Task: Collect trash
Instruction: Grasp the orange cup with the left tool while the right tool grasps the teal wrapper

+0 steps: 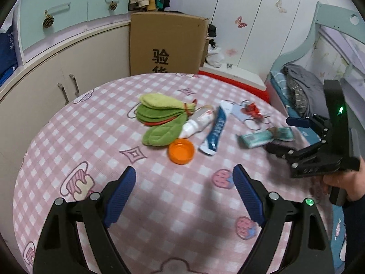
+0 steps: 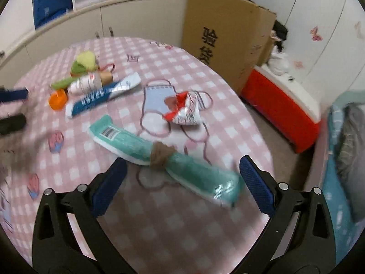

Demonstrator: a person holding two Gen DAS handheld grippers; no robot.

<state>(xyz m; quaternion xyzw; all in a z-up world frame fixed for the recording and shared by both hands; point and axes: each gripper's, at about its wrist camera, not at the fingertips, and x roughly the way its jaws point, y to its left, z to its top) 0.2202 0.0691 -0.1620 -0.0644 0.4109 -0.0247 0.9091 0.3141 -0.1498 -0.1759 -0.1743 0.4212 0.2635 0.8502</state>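
Trash lies on a pink checked table (image 1: 68,137). A teal wrapper twisted around a brown wad (image 2: 159,157) lies just ahead of my open right gripper (image 2: 182,166), partly between its fingers; it also shows in the left wrist view (image 1: 262,138). Beyond it lie a red-and-white crumpled packet (image 2: 187,111), a pale blue face mask (image 2: 157,100), a blue-and-white tube (image 1: 215,132), a white bottle (image 1: 196,124) and an orange cap (image 1: 181,151). My left gripper (image 1: 184,175) is open and empty above the table, short of the cap. The right gripper (image 1: 282,134) shows at the right.
A green leaf-shaped cloth bundle (image 1: 159,116) lies by the bottle. A tall cardboard box (image 1: 166,43) stands behind the table, a red-and-white cooler (image 2: 285,100) to its right, cream cabinets (image 1: 57,73) on the left, a bed (image 1: 303,91) on the right.
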